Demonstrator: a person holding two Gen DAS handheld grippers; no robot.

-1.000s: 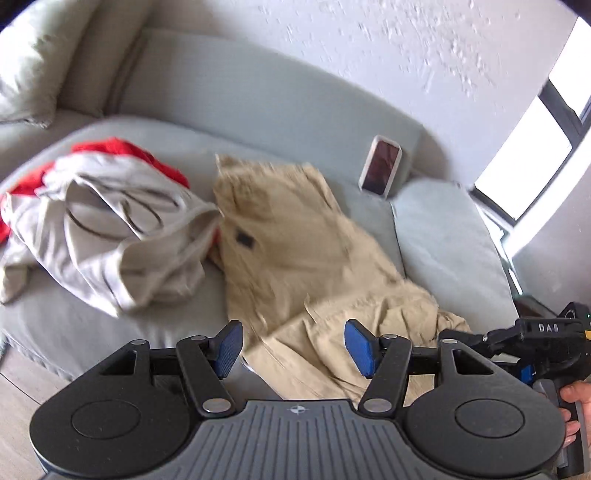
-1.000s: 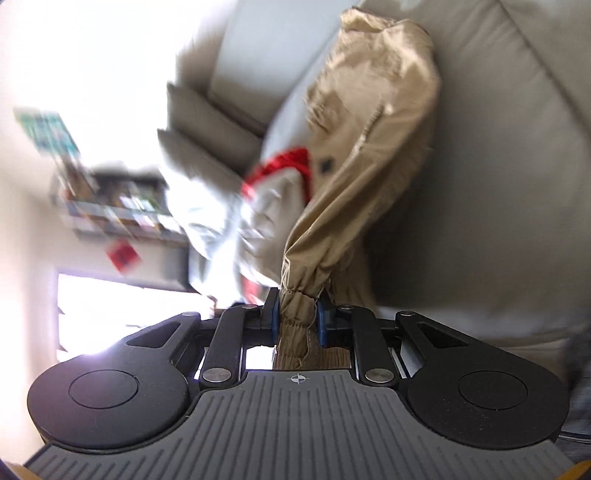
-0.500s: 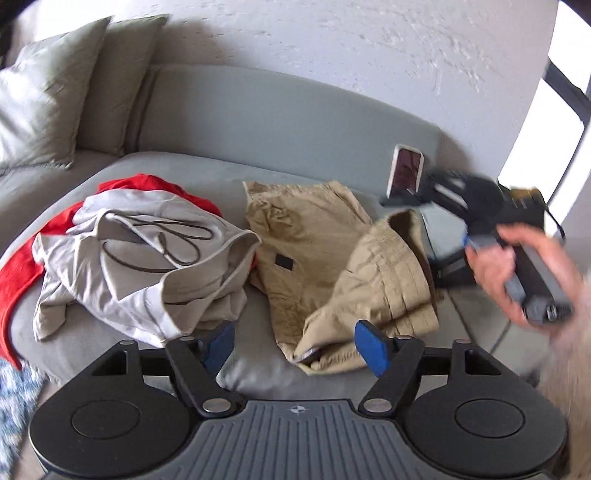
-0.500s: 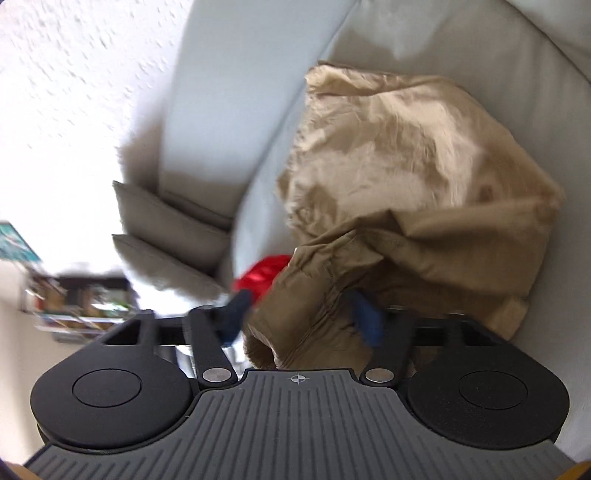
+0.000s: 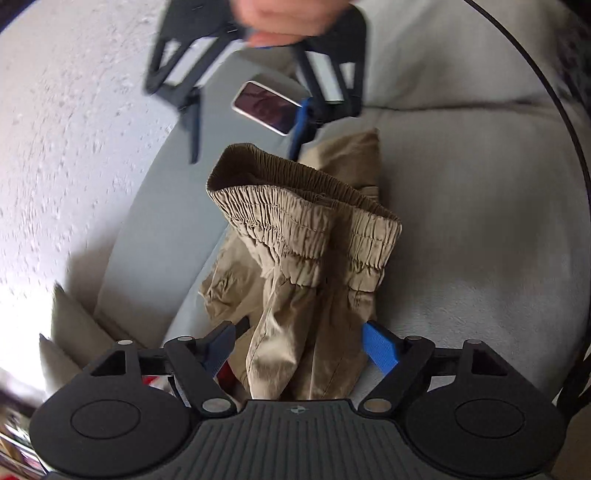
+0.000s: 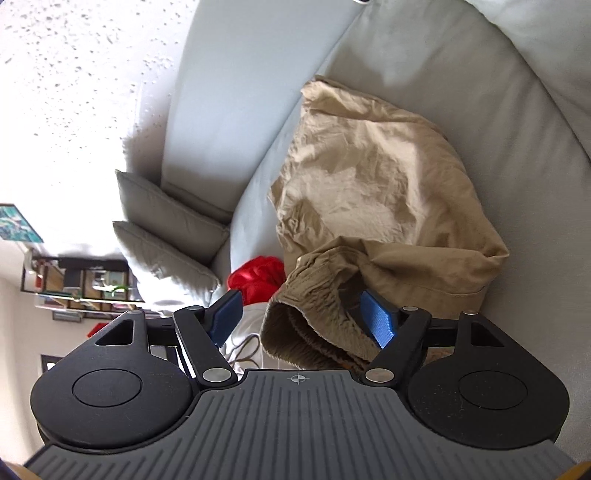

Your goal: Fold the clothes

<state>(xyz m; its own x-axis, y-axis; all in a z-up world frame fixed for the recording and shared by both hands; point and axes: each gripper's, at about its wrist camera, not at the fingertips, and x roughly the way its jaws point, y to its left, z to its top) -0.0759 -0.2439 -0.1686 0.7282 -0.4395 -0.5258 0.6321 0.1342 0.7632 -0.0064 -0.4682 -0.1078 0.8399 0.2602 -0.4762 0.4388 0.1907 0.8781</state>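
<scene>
Both tongs gape over khaki trousers (image 5: 303, 236); only left view shows phone (image 5: 266, 108).

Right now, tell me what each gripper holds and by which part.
Nothing. The left gripper is opening around the khaki pants; the right gripper stands open at their waistband, pads clear.

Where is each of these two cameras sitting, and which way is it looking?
Left wrist: on the left gripper, jaws opening, looking along its fingers at the tan trousers on the sofa; the right gripper and a hand show above.
Right wrist: on the right gripper, open, facing the trousers.
Shared: trousers, sofa.
</scene>
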